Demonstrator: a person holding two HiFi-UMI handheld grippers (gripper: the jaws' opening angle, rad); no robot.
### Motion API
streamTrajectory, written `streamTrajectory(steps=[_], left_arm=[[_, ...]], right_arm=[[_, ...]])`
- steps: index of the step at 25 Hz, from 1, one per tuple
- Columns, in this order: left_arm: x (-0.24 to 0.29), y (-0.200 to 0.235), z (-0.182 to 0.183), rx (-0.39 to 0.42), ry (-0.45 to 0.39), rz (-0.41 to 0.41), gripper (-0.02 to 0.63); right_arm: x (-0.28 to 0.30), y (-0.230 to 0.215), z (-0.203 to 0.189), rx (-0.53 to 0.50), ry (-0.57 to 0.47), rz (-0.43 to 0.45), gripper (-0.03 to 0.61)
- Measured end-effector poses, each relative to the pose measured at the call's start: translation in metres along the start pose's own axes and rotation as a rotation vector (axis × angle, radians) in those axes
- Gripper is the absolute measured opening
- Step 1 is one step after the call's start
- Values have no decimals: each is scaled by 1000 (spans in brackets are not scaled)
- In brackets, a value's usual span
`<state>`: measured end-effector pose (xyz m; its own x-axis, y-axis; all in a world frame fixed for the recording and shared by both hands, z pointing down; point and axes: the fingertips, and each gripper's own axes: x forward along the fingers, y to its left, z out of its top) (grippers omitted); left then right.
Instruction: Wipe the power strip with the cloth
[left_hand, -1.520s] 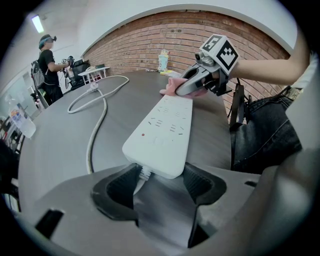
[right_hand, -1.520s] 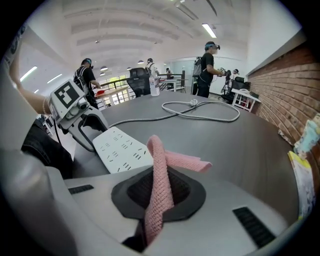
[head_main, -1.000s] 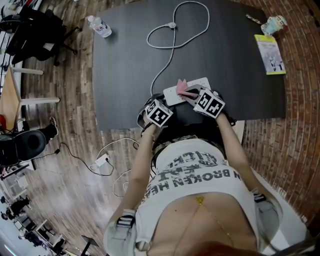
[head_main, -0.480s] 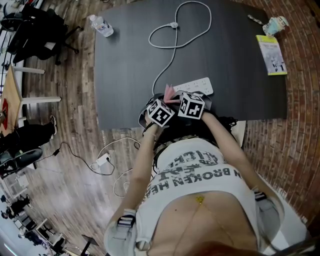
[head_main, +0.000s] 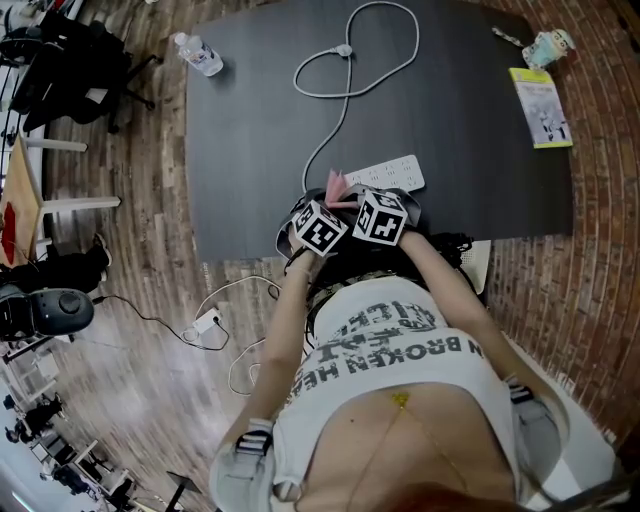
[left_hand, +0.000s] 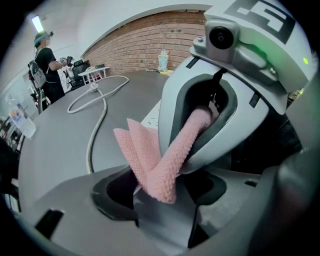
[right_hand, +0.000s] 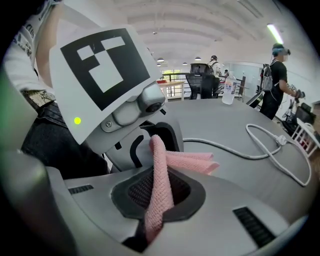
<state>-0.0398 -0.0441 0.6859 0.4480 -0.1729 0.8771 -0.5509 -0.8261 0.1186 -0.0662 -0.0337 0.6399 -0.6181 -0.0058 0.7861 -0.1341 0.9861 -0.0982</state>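
Note:
The pink cloth (head_main: 337, 185) hangs between my two grippers over the dark table's (head_main: 250, 130) front edge. My right gripper (head_main: 350, 203) is shut on one end of it (right_hand: 152, 200). From there the cloth runs to my left gripper (head_main: 328, 205), and its bend (left_hand: 160, 175) sits between jaws that stand apart. A folded flap (right_hand: 192, 162) sticks out sideways. The white power strip (head_main: 392, 171) lies just beyond the grippers, and only a sliver of it (left_hand: 151, 113) shows in the left gripper view. Its white cord (head_main: 345, 95) loops away across the table.
A water bottle (head_main: 200, 52) stands at the table's far left corner. A yellow booklet (head_main: 540, 108) and a small figure (head_main: 551, 45) lie at the far right. Office chairs (head_main: 70, 60) and floor cables (head_main: 210, 320) are to the left. A person (right_hand: 276, 80) stands beyond the table.
One second ago my right gripper held the cloth on the power strip. It has carried the cloth left to the left gripper, off the strip. Both have stayed nearly still for the last half second.

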Motion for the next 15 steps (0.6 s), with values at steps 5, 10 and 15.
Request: streamTrajectory(steps=[5,10,15], left_arm=[[0,0,0,-1,0,2,275],[1,-1,1,-3,0,-1,275],[0,0,-1,-3,-3,-2,275]], right_arm=[[-1,0,-1,5,-4,-7,17],[-3,0,-5,-2,11,4,16],[-5,0,-8,0,15,-14,16]])
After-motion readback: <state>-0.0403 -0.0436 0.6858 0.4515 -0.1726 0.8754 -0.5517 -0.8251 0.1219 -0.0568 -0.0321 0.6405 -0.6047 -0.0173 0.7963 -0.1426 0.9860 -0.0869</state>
